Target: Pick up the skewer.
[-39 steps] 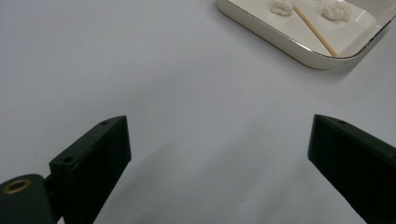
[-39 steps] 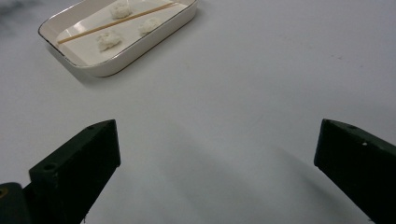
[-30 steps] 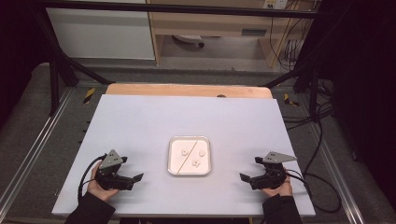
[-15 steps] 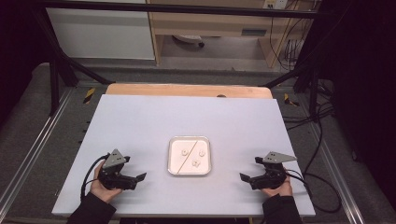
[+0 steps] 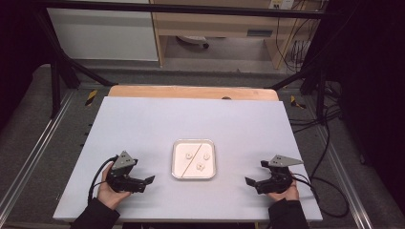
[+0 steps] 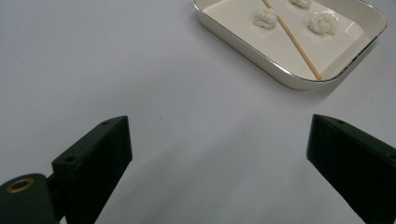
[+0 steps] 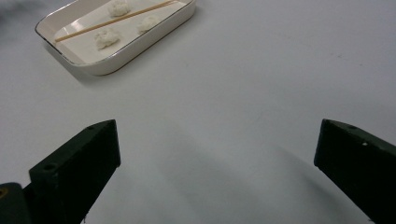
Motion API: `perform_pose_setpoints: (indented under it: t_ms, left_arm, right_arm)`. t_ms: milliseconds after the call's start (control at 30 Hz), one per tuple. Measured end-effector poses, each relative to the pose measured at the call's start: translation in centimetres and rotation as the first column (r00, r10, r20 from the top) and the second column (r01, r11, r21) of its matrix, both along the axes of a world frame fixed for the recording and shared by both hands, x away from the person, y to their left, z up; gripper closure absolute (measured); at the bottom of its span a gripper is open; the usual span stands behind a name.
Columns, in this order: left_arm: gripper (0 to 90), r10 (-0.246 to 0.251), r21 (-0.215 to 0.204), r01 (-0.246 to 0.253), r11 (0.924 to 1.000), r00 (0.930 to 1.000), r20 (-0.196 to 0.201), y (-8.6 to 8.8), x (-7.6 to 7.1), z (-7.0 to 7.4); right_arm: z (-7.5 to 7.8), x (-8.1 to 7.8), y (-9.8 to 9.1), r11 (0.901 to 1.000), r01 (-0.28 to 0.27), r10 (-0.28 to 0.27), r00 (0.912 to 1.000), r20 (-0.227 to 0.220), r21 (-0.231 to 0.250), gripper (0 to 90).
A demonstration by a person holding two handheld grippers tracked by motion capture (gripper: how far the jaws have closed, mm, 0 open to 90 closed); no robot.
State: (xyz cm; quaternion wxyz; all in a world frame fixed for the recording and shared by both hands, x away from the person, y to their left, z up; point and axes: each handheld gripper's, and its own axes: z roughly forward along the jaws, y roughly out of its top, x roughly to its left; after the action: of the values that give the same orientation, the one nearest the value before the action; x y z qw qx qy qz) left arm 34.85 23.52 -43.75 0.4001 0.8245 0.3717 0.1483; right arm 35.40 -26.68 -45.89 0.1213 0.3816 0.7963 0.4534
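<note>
A shallow white rectangular tray with rounded corners and a thin metallic rim (image 5: 177, 164) sits on the pale grey tabletop (image 5: 191, 119), near the front edge and midway between the two hands. Inside it lie three small white lumpy pieces (image 5: 200, 166), soft and cauliflower-like in surface, and one thin straight wooden stick (image 5: 193, 158). The stick runs diagonally across the tray floor from corner to corner; in the high view one piece lies to its left and two lie to its right, all apart from one another. In the left gripper view the tray (image 6: 243, 46) is up and to the right, with the stick (image 6: 294, 39) passing between the pieces (image 6: 265, 16).

The left gripper (image 5: 142, 182) rests low over the tabletop left of the tray, jaws spread wide with nothing between them. The right gripper (image 5: 253, 182) sits right of the tray, jaws likewise wide apart and empty. Both point inward toward the tray and stand clear of it.
</note>
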Motion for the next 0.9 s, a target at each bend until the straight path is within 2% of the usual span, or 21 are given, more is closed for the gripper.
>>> perform_pose_setpoints:
  t_ms: [500, 900]
  left_arm:
    - [6.9, -0.021, 0.038, 0.021, 0.9990, 0.9998, 0.002, -2.4, 0.3, 0.7]
    - [7.2, -0.036, 0.052, 0.035, 0.9980, 0.9993, 0.006, -5.4, 1.0, 1.7]
  right_arm:
    - [0.0, 0.0, 0.0, 1.0000, 0.001, -0.001, 1.0000, -0.003, -0.006, 1.0]
    - [0.0, 0.0, 0.0, 1.0000, 0.002, -0.002, 1.0000, -0.004, -0.006, 1.0]
